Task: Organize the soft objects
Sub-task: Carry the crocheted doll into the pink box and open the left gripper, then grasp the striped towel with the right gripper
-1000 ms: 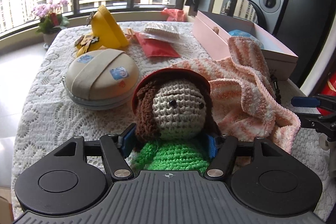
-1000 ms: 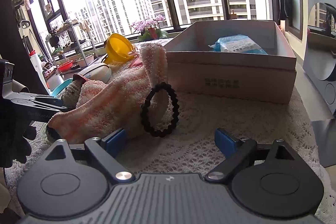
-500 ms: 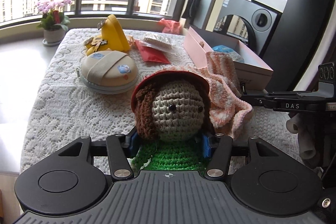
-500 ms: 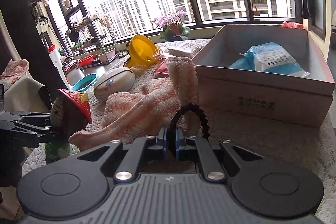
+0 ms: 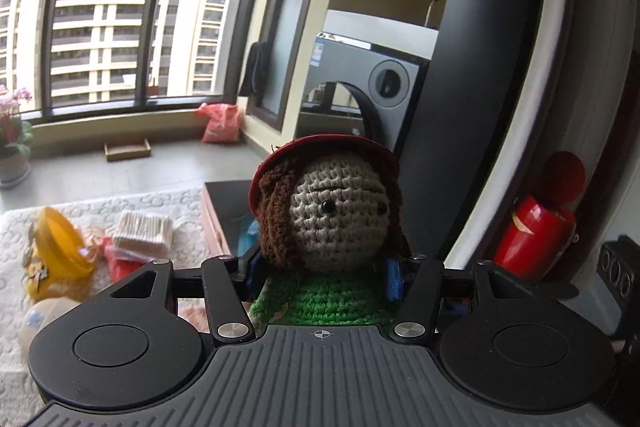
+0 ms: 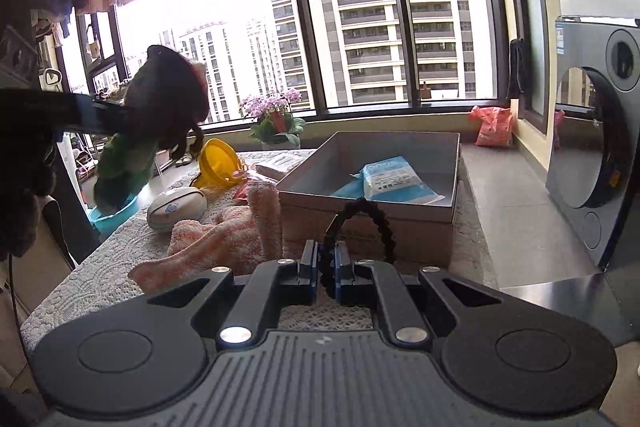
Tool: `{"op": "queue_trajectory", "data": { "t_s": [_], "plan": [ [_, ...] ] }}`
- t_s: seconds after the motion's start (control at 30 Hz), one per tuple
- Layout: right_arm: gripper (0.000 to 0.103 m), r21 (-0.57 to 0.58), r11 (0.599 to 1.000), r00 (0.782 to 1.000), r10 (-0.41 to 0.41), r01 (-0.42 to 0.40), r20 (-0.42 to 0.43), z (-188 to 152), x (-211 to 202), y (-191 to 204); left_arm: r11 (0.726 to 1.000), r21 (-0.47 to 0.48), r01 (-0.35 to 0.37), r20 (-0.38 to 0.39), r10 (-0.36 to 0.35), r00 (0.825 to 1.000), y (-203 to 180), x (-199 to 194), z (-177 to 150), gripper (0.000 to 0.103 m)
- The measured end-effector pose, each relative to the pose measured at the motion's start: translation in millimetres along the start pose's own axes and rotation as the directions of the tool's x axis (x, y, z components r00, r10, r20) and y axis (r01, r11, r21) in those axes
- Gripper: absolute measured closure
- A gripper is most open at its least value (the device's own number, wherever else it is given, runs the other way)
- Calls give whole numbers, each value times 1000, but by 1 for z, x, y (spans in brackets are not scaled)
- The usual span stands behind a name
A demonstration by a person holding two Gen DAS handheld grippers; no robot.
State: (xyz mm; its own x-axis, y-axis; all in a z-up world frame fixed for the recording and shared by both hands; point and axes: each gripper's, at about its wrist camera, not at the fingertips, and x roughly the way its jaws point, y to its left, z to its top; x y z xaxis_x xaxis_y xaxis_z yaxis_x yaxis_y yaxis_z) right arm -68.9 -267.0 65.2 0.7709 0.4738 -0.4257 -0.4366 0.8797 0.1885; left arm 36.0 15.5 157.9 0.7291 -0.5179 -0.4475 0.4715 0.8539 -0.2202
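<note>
A crochet doll (image 5: 340,219) with a red hat, brown hair and a green body hangs in the air, and my left gripper (image 5: 322,267) is shut on its neck and chest. In the right wrist view the same doll (image 6: 160,107) hangs high at the left, above the table's edge. My right gripper (image 6: 326,263) is shut on a black ridged hair tie (image 6: 376,219), whose loop stands up in front of the open cardboard box (image 6: 360,227). A blue packet (image 6: 392,183) lies inside the box. A pink striped towel (image 6: 224,231) lies crumpled against the box's left side.
On the lace tablecloth (image 6: 120,291) sit a yellow funnel (image 6: 218,159), a beige round case (image 6: 176,207), a red packet (image 5: 120,263) and a pack of cotton swabs (image 5: 142,233). A washing machine (image 6: 600,147) stands at the right, and a flower pot (image 6: 276,123) on the sill.
My left gripper has lifted the doll well above the table. My right gripper went from open to shut on the hair tie and raised it off the towel.
</note>
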Motion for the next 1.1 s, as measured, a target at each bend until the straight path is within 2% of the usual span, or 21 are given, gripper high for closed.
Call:
{"op": "queue_trajectory", "data": {
  "t_s": [0.07,0.13,0.17,0.23,0.3,0.37,0.47,0.57,0.7,0.77,0.83,0.87,0.9,1.0,1.1],
  "plan": [
    [95,15,1000,1000,-7,7,10,-3,-1,-6,999,-28,-22,5,22,1000,6,54,24,40],
    [95,33,999,1000,-11,10,8,-5,2,-12,994,-73,-84,-70,79,994,15,109,31,43],
    [95,43,999,1000,-16,15,6,-7,3,-15,990,-82,-111,-125,100,987,18,130,29,43],
    [95,58,998,1000,-26,26,2,-10,3,-22,986,-58,-158,-254,139,957,23,171,18,43],
    [95,60,998,999,-33,33,1,-11,4,-28,980,2,-201,-278,194,941,22,187,7,43],
    [95,66,997,999,-42,42,-7,-13,7,-36,978,3,-211,-272,203,941,24,183,5,44],
    [95,84,995,999,-44,46,-21,-11,18,-44,979,-54,-197,-196,183,963,33,153,4,44],
    [95,67,997,999,-43,42,7,7,24,-45,982,-70,-173,-128,163,978,33,113,-1,44],
    [95,54,998,999,-18,15,39,69,55,-52,986,-108,-124,-59,119,991,31,62,-23,44],
    [93,71,997,1000,-12,11,11,110,86,-61,985,-134,-112,-49,107,993,34,44,-34,44],
    [69,93,995,998,-15,21,-58,143,121,-71,981,-143,-130,-53,124,991,40,30,-44,44],
    [41,108,993,995,-36,46,-90,154,135,-76,978,-147,-146,-56,139,989,45,21,-51,44],
    [31,119,991,993,-56,68,-104,161,145,-80,975,-153,-158,-59,151,987,50,14,-57,44],
    [31,103,985,986,-129,140,-109,167,156,-81,963,-202,-176,-70,165,984,69,-5,-81,44],
    [30,81,987,985,-128,138,-113,153,150,-68,949,-258,-183,-80,168,983,87,-13,-100,44]
  ]
}}
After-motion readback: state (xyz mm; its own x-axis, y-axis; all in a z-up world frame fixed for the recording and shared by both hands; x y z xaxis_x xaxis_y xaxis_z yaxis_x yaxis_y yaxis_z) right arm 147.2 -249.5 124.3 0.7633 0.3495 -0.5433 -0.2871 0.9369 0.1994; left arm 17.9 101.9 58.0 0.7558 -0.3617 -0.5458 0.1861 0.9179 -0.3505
